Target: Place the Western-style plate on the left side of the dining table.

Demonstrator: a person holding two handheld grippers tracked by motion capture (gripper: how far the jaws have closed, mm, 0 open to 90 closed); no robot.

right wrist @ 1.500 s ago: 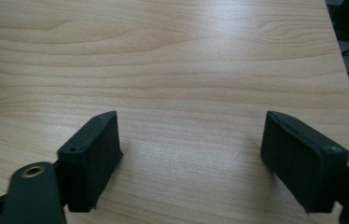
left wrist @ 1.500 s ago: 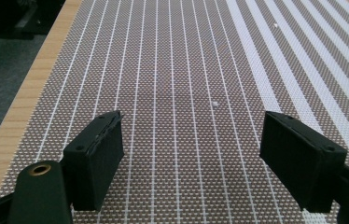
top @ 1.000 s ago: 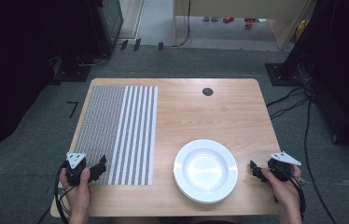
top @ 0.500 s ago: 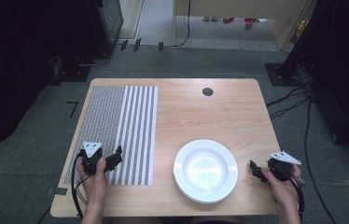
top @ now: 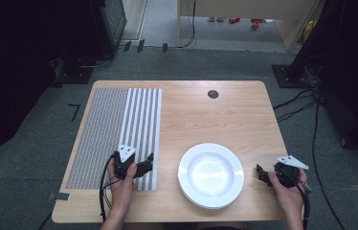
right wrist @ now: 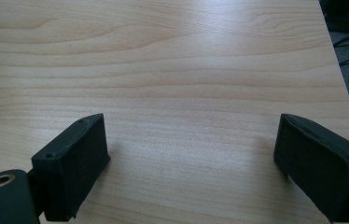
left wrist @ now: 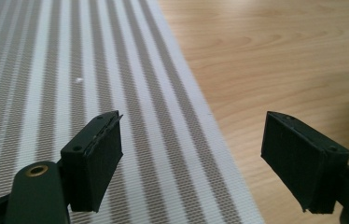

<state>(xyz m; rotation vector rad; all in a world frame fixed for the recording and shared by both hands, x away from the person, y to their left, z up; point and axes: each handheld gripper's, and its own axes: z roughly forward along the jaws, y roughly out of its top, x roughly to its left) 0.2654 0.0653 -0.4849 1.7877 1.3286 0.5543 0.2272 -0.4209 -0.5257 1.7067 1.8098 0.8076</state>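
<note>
- Left gripper has moved rightward onto the striped placemat, jaws wide, over its right edge.
- Placemat lies on tabletop left, long axis running away from the person.
- Right gripper wide, beside white plate.

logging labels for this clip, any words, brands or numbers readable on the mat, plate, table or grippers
None: no readable text in any view.
The mat bears stripes and a fine weave only.
The plate is plain white.
The table shows bare wood grain and a dark round cap, unmarked.
</note>
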